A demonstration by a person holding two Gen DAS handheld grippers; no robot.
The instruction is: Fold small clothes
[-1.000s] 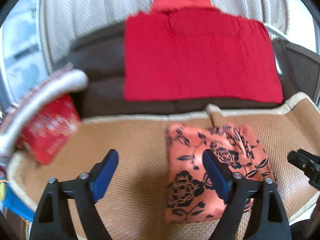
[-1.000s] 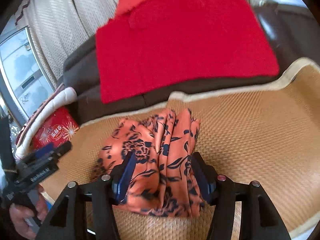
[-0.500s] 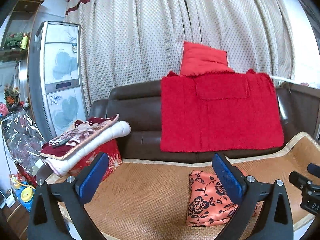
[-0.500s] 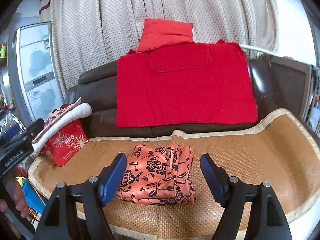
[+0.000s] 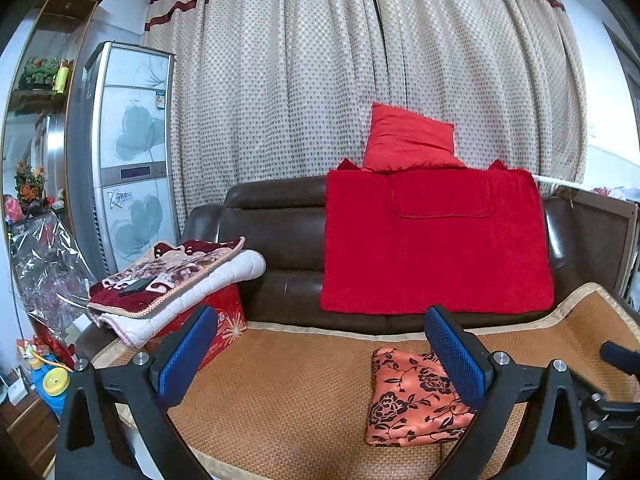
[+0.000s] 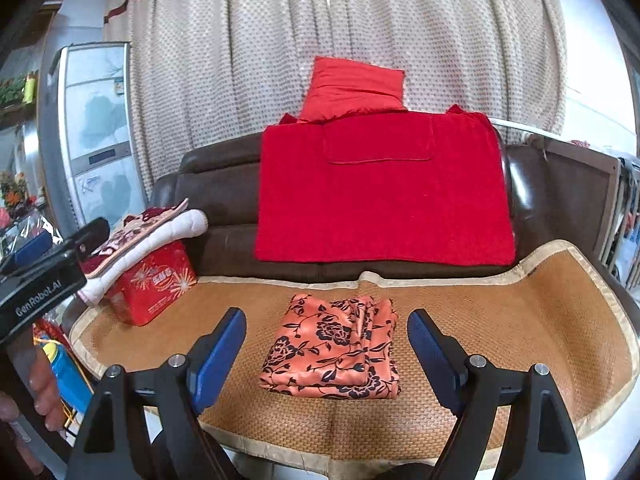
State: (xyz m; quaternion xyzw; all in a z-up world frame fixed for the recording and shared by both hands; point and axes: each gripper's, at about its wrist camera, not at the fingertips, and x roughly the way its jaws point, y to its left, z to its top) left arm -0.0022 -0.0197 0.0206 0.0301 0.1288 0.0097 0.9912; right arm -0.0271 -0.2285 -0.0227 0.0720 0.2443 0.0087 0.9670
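A folded orange garment with black flowers (image 6: pixel 332 348) lies flat on the woven mat (image 6: pixel 500 320) that covers the sofa seat. My right gripper (image 6: pixel 326 314) hovers above and in front of it. Its jaws are opening, the blue pads stand clear of the cloth, and nothing is held. In the left wrist view the garment (image 5: pixel 412 396) lies low and to the right, partly behind the right finger (image 5: pixel 456 356). My left gripper (image 5: pixel 319 312) is open wide and empty, raised well back from the mat (image 5: pixel 288 376).
A red blanket (image 6: pixel 380 196) hangs over the brown sofa back (image 5: pixel 272 232), with a red cushion (image 5: pixel 408 140) on top. A folded quilt (image 5: pixel 180 280) rests on a red box (image 6: pixel 154 284) at the mat's left end. A person's hand (image 6: pixel 40 392) holds the left gripper's body.
Both grippers have risen and drawn back from the garment. The right jaws, which were shut on the cloth, have let it go and spread. The left jaws have widened too.
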